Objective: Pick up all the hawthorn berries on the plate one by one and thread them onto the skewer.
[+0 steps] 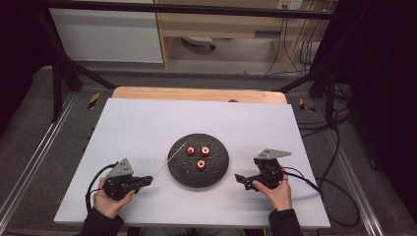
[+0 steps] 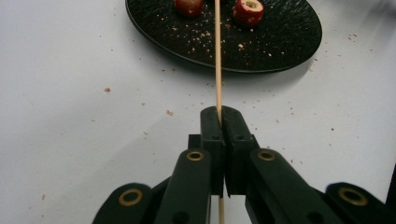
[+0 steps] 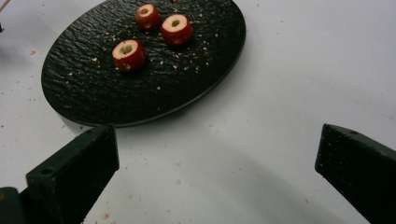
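Note:
A round black plate (image 1: 216,172) sits mid-table with three cored red fruit pieces (image 1: 200,164) on it. In the right gripper view the same plate (image 3: 93,98) carries the fruit pieces (image 3: 128,53) among crumbs. My left gripper (image 1: 149,180), left of the plate, is shut on a thin wooden skewer (image 1: 169,160) whose tip reaches over the plate's left rim. In the left gripper view the skewer (image 2: 218,56) runs straight up from the closed jaws of my left gripper (image 2: 220,114) toward the plate (image 2: 280,42). My right gripper (image 1: 239,179) stands open just right of the plate, with nothing between its jaws.
The white table sheet (image 1: 147,123) lies on a wooden top (image 1: 196,93). Crumbs dot the sheet near the plate. Black cables (image 1: 319,184) trail off the right side, and a metal frame (image 1: 64,73) surrounds the table.

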`<state>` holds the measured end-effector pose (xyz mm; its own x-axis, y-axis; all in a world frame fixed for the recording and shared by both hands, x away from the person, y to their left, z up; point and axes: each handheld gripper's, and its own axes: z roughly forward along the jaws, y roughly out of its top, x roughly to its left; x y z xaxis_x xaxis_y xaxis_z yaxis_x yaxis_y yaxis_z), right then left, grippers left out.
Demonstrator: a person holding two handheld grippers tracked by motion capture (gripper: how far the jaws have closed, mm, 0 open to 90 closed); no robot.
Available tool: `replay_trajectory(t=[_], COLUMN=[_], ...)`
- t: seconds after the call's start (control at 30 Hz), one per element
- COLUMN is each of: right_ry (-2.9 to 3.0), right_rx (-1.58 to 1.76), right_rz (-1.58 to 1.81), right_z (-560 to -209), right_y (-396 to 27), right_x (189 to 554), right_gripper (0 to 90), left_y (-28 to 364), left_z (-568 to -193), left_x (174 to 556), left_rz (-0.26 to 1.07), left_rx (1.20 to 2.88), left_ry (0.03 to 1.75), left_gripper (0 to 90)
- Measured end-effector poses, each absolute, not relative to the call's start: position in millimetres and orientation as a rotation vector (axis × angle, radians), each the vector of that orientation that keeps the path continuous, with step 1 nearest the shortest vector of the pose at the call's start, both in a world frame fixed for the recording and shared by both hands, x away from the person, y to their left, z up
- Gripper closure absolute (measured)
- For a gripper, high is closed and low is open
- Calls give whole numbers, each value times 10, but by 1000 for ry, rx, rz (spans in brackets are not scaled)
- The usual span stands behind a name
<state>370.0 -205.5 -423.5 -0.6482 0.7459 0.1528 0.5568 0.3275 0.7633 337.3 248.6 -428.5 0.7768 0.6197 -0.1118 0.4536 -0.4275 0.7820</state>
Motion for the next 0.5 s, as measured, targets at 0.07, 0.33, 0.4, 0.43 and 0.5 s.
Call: replay_trajectory(t=[0.07, 0.33, 0.4, 0.43, 0.5], right_ry=[2366, 2395, 2414, 2423, 2442], right_rx=[1172, 1147, 1126, 1120, 1106], right_rz=[1222, 1160, 1154, 1149, 1132], right_z=[-4222, -4123, -4090, -4074, -4039], right_y=[-1980, -1618, -1530, -1487, -1409], right_x=[3724, 3833, 3857, 3871, 3903], right_gripper=[5, 8, 9, 12, 20], left_y=[2481, 2471, 2470, 2469, 2467], left_z=[-4286, -4294, -4293, -4293, -4295], left_x=[3373, 3380, 3379, 3379, 3382], left_rz=[243, 244, 244, 246, 246], left_rx=[2098, 2096, 2096, 2095, 2096], left_ry=[795, 799, 797, 796, 797], left_gripper=[884, 883, 883, 884, 883])
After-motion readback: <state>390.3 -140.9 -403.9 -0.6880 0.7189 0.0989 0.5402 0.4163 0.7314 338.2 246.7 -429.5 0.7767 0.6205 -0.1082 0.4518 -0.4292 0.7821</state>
